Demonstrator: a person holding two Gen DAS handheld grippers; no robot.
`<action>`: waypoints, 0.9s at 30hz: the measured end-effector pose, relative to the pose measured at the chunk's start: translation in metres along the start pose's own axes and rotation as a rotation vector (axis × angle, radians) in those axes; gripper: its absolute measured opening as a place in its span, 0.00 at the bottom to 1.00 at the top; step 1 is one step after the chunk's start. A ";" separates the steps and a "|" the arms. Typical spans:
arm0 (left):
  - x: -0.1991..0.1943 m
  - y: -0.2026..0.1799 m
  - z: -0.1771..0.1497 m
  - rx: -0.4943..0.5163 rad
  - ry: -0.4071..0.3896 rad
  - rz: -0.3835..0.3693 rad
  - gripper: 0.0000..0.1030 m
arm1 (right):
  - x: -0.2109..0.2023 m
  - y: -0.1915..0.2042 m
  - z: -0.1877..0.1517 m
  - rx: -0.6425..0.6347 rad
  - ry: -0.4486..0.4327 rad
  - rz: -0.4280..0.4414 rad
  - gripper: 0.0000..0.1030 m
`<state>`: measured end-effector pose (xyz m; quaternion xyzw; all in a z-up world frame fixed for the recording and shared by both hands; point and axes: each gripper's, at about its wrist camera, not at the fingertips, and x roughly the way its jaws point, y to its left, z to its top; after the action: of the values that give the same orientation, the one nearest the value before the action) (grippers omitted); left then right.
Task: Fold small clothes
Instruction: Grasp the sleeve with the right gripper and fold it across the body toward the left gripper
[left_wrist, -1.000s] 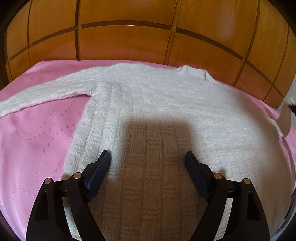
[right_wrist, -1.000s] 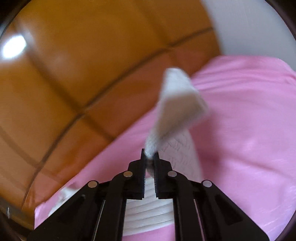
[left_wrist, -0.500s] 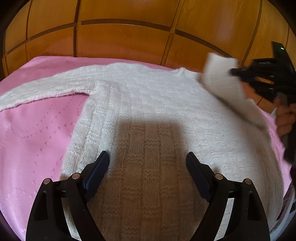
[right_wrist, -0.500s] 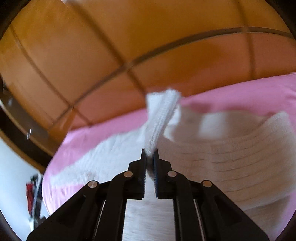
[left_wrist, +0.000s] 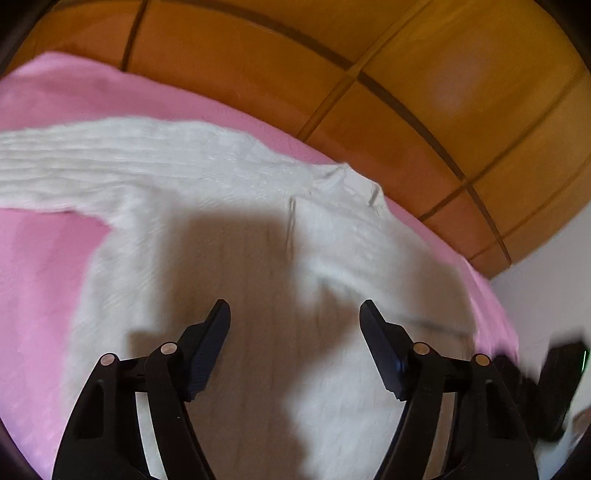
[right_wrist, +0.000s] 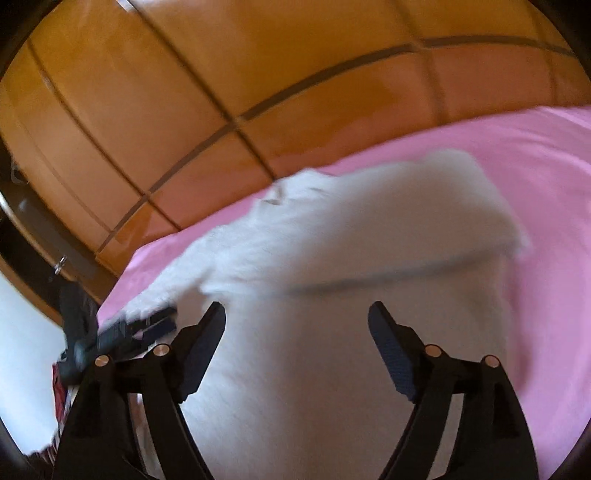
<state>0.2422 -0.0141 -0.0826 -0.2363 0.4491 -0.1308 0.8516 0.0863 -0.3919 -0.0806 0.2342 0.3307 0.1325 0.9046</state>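
One white knitted sweater (left_wrist: 229, 258) lies on one pink bedspread (left_wrist: 40, 258) — a single garment. Two grippers show — the left gripper (left_wrist: 295, 317) and the right gripper (right_wrist: 297, 317) — each with two fingers. One wooden panelled headboard (left_wrist: 424, 92) stands behind.

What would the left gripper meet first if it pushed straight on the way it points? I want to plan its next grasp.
Most likely the white knitted sweater spread on the pink bed cover. The left gripper angles down at its shaded middle with jaws open and empty; depth is unclear.
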 end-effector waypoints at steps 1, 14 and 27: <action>0.009 -0.003 0.005 -0.008 0.015 -0.010 0.61 | -0.009 -0.012 -0.005 0.027 -0.009 -0.008 0.78; -0.011 -0.042 0.064 0.033 -0.107 -0.090 0.05 | -0.050 -0.074 0.004 0.219 -0.127 -0.020 0.80; 0.020 -0.001 0.052 0.038 -0.040 0.090 0.05 | -0.011 -0.039 0.038 0.121 -0.111 -0.041 0.77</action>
<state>0.2966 -0.0084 -0.0709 -0.2022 0.4399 -0.0961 0.8697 0.1068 -0.4420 -0.0694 0.2886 0.2920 0.0805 0.9083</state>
